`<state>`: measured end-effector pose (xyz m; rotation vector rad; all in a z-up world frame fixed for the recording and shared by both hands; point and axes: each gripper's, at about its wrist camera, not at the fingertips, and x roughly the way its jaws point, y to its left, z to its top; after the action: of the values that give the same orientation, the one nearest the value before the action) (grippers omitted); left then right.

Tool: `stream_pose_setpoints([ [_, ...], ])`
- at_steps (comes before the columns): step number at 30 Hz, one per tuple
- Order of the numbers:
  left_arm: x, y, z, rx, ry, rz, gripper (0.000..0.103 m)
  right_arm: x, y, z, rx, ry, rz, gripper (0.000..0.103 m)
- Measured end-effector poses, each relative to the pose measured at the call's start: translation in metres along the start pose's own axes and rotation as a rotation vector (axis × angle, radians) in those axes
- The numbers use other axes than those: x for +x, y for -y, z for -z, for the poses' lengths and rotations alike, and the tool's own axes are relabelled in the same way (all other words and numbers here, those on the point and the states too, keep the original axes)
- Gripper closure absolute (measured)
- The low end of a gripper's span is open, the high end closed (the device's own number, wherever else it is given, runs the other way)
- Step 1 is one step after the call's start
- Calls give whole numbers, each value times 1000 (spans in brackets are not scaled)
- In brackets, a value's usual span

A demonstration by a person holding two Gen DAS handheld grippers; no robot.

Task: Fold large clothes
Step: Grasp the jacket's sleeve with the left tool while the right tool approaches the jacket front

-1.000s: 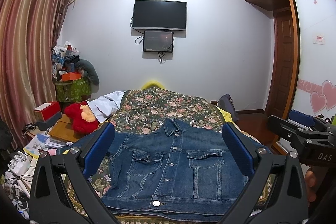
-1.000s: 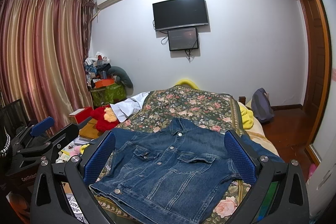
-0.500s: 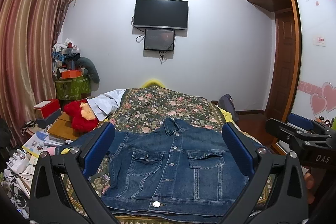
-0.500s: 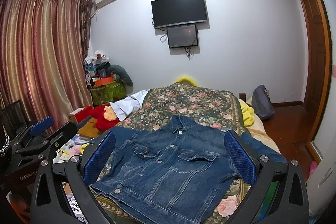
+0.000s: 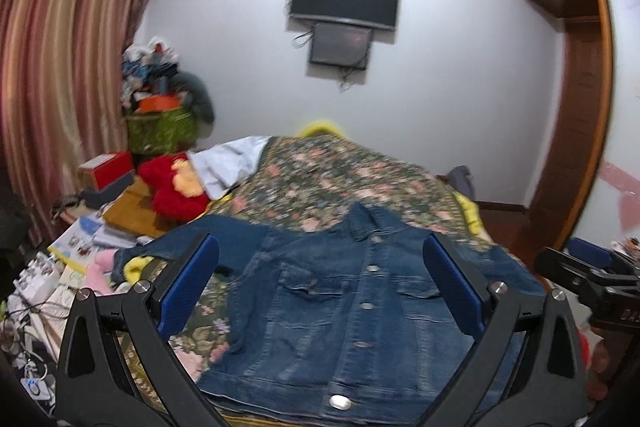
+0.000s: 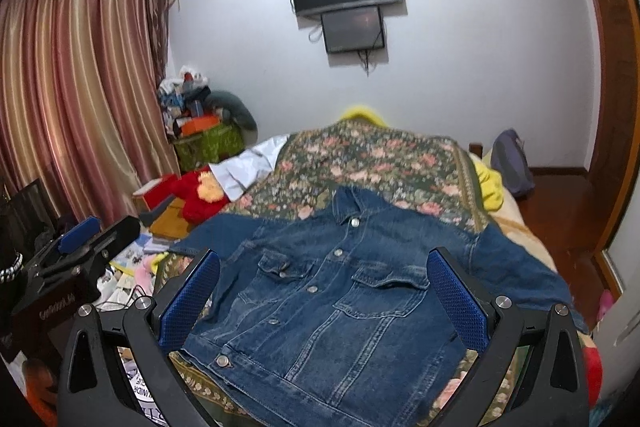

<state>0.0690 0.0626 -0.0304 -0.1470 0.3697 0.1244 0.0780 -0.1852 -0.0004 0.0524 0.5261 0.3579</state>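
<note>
A blue denim jacket [image 5: 352,303] [image 6: 344,299] lies buttoned and face up on the floral bedspread [image 5: 340,179] [image 6: 372,163], collar toward the far wall and sleeves spread to both sides. My left gripper [image 5: 320,287] hovers open above the jacket's lower half, with nothing between its blue pads. My right gripper [image 6: 324,291] is open too, above the jacket's hem. In the left wrist view the right gripper [image 5: 592,287] shows at the right edge. In the right wrist view the left gripper [image 6: 76,255] shows at the left edge.
A red plush toy [image 5: 172,187] and a white garment [image 5: 224,163] lie at the bed's left. Boxes, papers and a cluttered stand [image 5: 160,107] fill the left side by the curtain [image 5: 60,67]. A dark bag [image 6: 512,163] and wooden door [image 5: 576,131] are on the right.
Both cameras have dropped closer to the jacket. The left view has swung so the jacket sits further right. Both grippers stay open.
</note>
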Motion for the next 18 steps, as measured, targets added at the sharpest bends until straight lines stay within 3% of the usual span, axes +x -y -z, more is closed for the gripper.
stream_pose_setpoints([
  [7, 72, -61, 1, -43, -76, -174, 0, 72, 4, -13, -2, -95, -7, 0],
  [12, 123, -108, 0, -87, -157, -259, 0, 133, 8, -33, -46, -144, 5, 0],
  [18, 191, -167, 13, -195, -343, -311, 0, 210, 13, -52, -87, -219, 29, 0],
])
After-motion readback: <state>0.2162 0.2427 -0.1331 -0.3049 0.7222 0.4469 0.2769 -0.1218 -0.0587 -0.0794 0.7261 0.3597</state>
